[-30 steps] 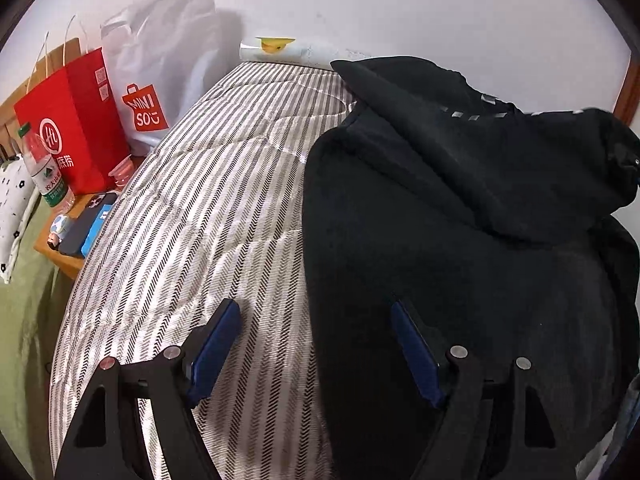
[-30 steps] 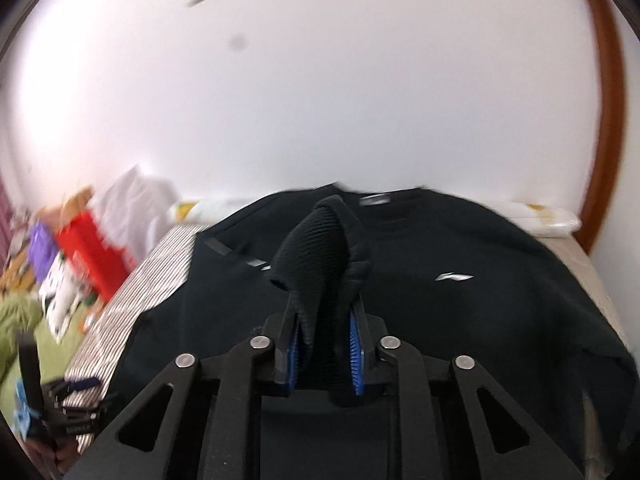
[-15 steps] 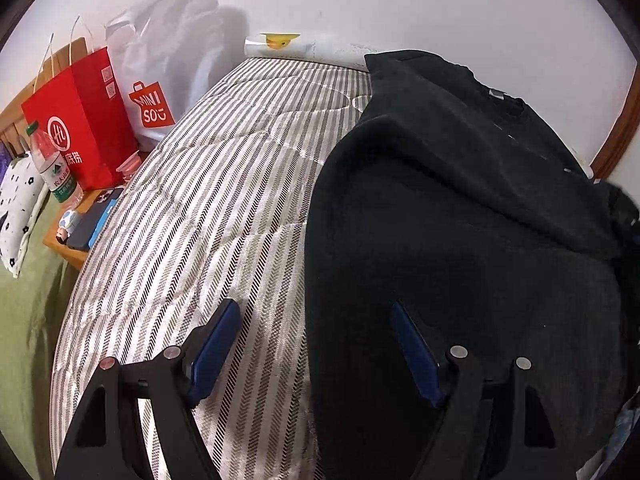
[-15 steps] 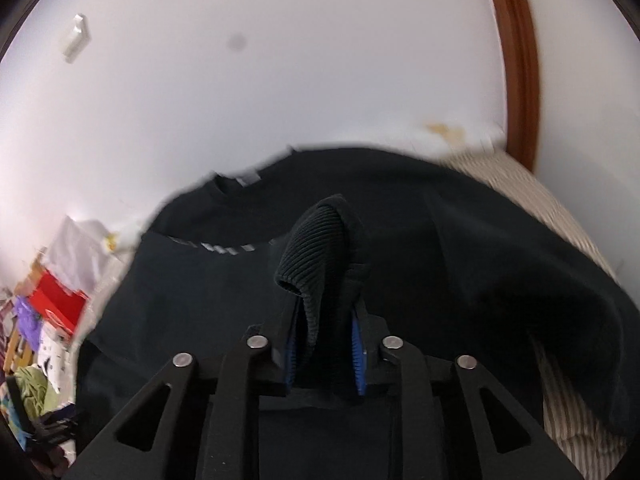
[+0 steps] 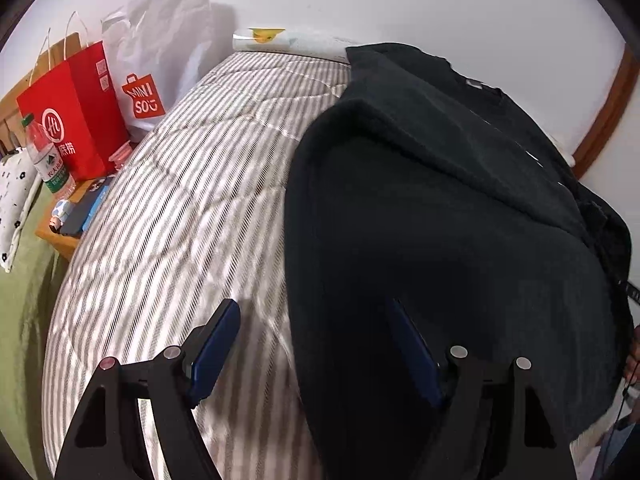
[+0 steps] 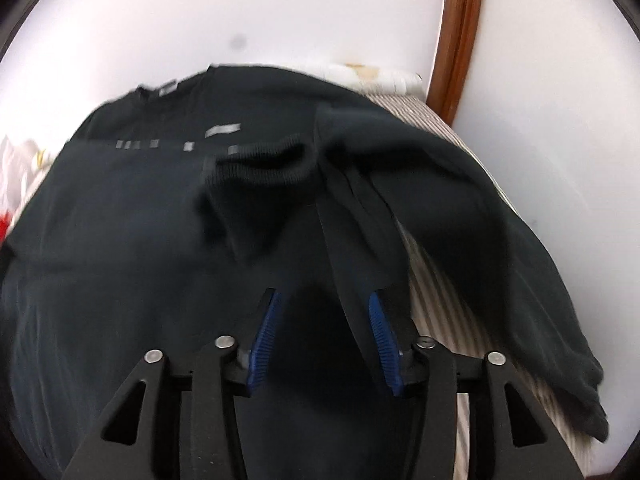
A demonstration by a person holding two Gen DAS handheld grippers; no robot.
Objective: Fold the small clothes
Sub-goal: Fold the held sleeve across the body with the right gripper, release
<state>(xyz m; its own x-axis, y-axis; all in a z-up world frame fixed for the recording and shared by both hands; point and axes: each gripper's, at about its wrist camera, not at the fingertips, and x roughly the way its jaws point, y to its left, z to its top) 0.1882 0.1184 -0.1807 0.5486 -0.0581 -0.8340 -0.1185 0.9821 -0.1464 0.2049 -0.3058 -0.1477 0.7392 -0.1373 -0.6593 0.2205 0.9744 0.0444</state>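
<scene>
sweatshirt [image 6: 160,240] cuff [image 6: 264,160] shows only right view; right tongs [image 6: 322,320] opening, left tongs [image 5: 316,328] apart.

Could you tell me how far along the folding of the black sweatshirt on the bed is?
Done: both sleeves lie across the black sweatshirt, the ribbed cuff on its chest. In hand: nothing; the right tongs are opening with nothing clamped, and the left tongs are open above its edge. Left: folding the body, which is spread over the striped mattress.
</scene>
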